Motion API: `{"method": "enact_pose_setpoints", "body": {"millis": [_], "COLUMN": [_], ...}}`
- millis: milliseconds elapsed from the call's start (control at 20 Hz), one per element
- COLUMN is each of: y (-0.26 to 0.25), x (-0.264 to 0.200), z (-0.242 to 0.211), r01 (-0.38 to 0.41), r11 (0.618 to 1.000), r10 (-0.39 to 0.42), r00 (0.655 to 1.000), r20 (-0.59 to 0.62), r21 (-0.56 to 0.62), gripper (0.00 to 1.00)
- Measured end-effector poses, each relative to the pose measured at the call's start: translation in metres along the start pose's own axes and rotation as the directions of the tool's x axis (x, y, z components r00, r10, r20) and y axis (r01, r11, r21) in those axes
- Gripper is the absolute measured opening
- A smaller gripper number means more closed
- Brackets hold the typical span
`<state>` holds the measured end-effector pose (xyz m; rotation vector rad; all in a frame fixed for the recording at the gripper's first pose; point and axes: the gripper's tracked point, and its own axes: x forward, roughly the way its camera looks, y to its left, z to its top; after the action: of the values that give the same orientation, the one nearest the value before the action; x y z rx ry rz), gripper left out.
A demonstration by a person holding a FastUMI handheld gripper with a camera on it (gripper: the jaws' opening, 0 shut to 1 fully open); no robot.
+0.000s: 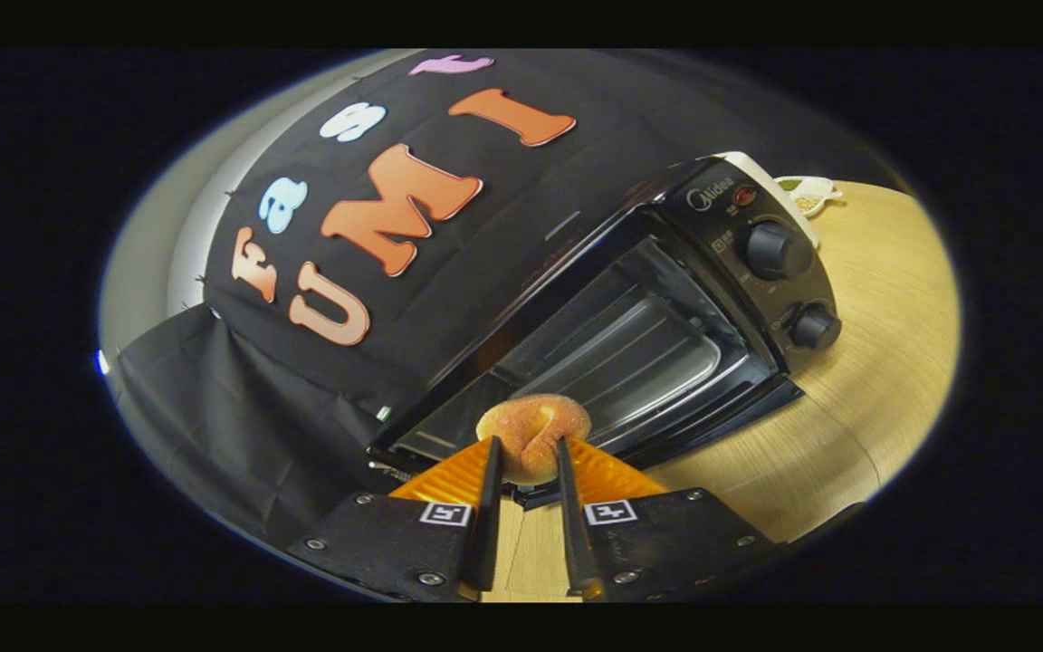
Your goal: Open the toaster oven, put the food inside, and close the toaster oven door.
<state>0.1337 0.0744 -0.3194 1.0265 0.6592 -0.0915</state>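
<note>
Fingers: both black fingers (pixel 492 471) run forward from the orange gripper (pixel 526 457) and press in on the food from either side, clamped, no gap showing at the tips.
Food: a sugared doughnut (pixel 533 436), golden and round, held at the fingertips, up in front of the oven's mouth.
Feel of it: soft and light, I'd say; the crumb looks like it dents under a squeeze, and the sugar coat could shed or slip. Gentle pressure is the call.
Where to hold: across the ring's middle, as the fingers have it now, so it can't pivot; a grip on one edge would likely tear it.
Toaster oven (pixel 666 299): black, tilted in this view, sitting on the wooden table (pixel 884 380), just beyond the doughnut.
Door (pixel 449 426): looks dropped open, lying low ahead of the fingers, its glass catching reflections; the cavity is exposed.
Rack (pixel 630 358): wire shelf visible inside, bare, the likely landing spot.
Knobs (pixel 775 249): two dials on the right-hand panel, well clear of the approach.
Small dish (pixel 809 192): behind the oven on the table, contents too small to tell.
Risk: crushing on release, or catching the door edge on the way in.
</note>
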Motion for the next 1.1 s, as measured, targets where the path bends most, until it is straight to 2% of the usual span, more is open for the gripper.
{"method": "enact_pose_setpoints", "body": {"millis": [150,350,500,650,700,800,1100], "y": [-0.007,-0.009,-0.018,-0.019,-0.017,-0.016,-0.004], "x": [0.016,0.029,0.037,0.041,0.036,0.035,0.019], "z": [0.005,0.008,0.009,0.014,0.014,0.016,0.02], "r01": [0.046,0.057,0.111,0.146,0.161,0.172,0.144], "r11": [0.999,0.997,0.993,0.988,0.984,0.976,0.973], "r10": [-0.046,-0.061,-0.115,-0.137,-0.145,-0.147,-0.111], "r00": [0.998,0.996,0.987,0.978,0.974,0.972,0.977], "r20": [0.037,0.072,0.111,0.154,0.171,0.183,0.18], "r21": [-0.002,0.045,0.04,-0.046,-0.081,-0.13,-0.18], "gripper": [0.31,0.31,0.32,0.47,0.55,0.62,0.73]}}
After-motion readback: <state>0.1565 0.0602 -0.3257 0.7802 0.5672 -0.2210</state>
